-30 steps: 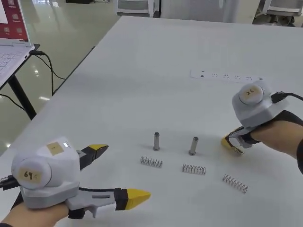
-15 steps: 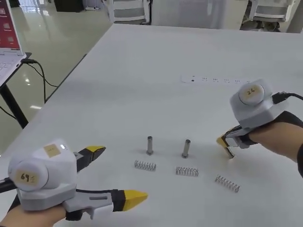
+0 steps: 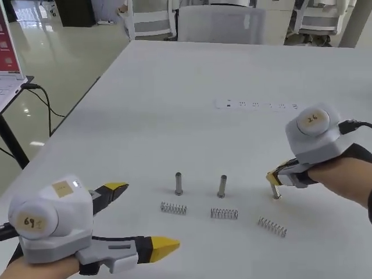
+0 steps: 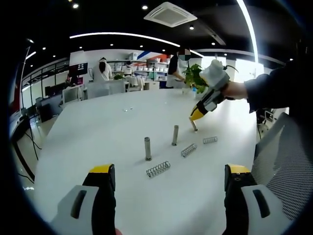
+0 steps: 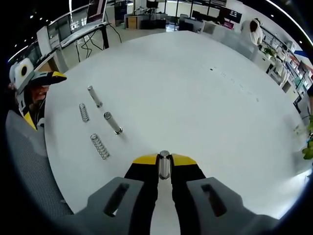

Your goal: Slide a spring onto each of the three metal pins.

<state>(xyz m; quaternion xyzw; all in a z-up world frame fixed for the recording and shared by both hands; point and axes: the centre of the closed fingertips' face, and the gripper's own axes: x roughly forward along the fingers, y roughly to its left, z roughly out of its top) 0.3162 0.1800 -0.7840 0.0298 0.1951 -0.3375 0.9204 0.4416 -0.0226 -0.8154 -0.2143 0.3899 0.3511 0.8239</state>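
Two metal pins (image 3: 178, 183) (image 3: 222, 186) stand upright on the white table (image 3: 192, 116). Three springs (image 3: 173, 208) (image 3: 224, 214) (image 3: 272, 226) lie in a row in front of them. My right gripper (image 3: 273, 176) is shut on the third pin (image 3: 276, 192), right of the standing pair, with its lower end at the tabletop. In the right gripper view that pin (image 5: 164, 166) sits between the yellow tips. My left gripper (image 3: 142, 216) is open at the near left, holding nothing. The left gripper view looks over the pins (image 4: 147, 148) (image 4: 175, 135) and the springs (image 4: 158, 169).
A white power strip (image 3: 256, 105) lies farther back on the table. The table's left edge (image 3: 70, 116) drops to the floor, with a laptop stand and cables (image 3: 35, 93) beyond. Chairs (image 3: 221, 26) stand behind the far edge.
The head camera has shifted, so everything sits slightly lower and to the left. The right gripper still holds the third pin, now more upright near the table. The left gripper stays open.
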